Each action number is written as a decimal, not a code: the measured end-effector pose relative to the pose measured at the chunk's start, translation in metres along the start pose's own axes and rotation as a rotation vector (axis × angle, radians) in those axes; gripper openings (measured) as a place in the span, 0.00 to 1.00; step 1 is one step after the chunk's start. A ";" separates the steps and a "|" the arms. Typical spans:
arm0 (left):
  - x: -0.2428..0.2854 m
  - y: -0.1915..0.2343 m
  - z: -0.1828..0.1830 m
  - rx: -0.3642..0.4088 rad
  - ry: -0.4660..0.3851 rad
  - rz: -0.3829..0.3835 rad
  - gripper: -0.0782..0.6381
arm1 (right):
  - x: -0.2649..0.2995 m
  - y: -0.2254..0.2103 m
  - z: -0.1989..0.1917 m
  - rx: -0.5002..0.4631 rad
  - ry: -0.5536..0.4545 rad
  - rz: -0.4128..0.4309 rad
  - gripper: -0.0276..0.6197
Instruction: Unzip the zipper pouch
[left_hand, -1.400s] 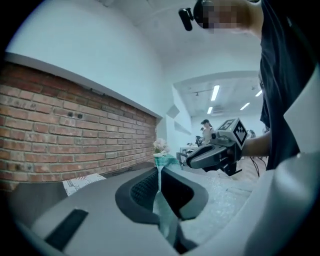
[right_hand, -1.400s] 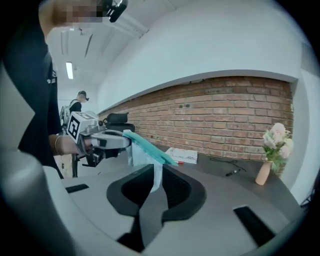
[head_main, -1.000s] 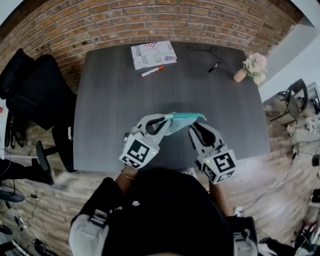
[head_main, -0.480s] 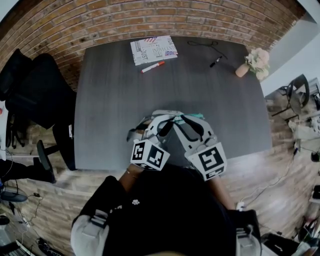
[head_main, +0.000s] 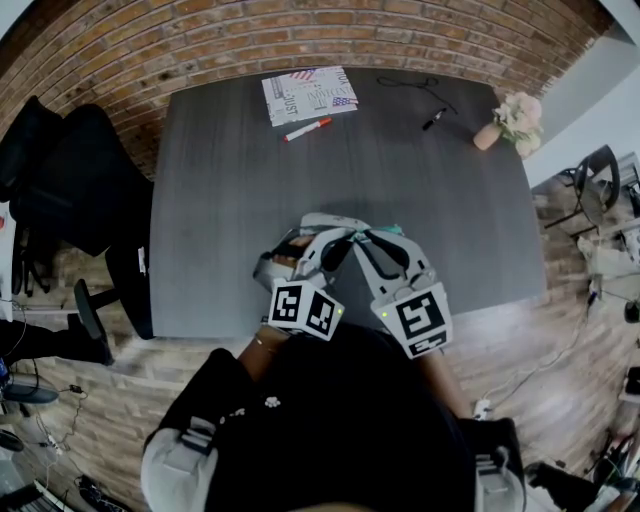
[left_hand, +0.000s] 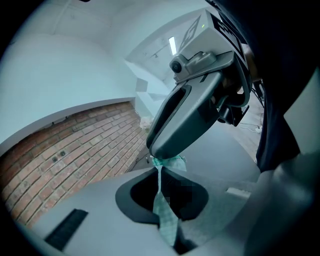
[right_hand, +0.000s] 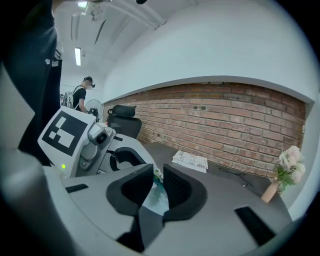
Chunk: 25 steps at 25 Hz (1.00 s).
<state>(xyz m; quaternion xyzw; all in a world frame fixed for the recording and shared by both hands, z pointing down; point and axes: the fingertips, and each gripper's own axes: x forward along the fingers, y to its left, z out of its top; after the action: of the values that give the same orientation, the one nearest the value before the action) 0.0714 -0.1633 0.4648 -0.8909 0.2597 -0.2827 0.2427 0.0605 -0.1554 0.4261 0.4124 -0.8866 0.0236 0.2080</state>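
Teal fabric zipper pouch (left_hand: 165, 220) is held above the dark grey wooden table (head_main: 240, 180), near its six o'clock edge. The left gripper (head_main: 343, 232), from seven o'clock, pinches it tight. The right gripper (head_main: 366, 236), from five o'clock, has just narrowed its jaws onto it.

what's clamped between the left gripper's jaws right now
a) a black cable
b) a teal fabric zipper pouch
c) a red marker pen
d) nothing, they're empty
b: in the left gripper view the left gripper has its jaws closed together on a thin fold of the teal fabric zipper pouch, which runs straight through them.
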 end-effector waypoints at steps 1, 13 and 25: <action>0.000 0.000 -0.001 0.003 0.003 0.000 0.12 | -0.001 0.000 0.000 0.000 -0.002 -0.004 0.13; -0.005 0.000 -0.009 0.124 0.051 0.024 0.12 | -0.005 -0.003 -0.009 0.083 0.000 -0.011 0.08; -0.006 -0.005 -0.005 0.132 0.044 0.023 0.12 | -0.004 -0.005 -0.013 0.048 0.011 -0.037 0.05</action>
<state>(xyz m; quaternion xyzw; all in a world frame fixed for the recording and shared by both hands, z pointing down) 0.0657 -0.1572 0.4691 -0.8635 0.2558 -0.3158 0.2985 0.0709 -0.1525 0.4354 0.4336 -0.8768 0.0433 0.2030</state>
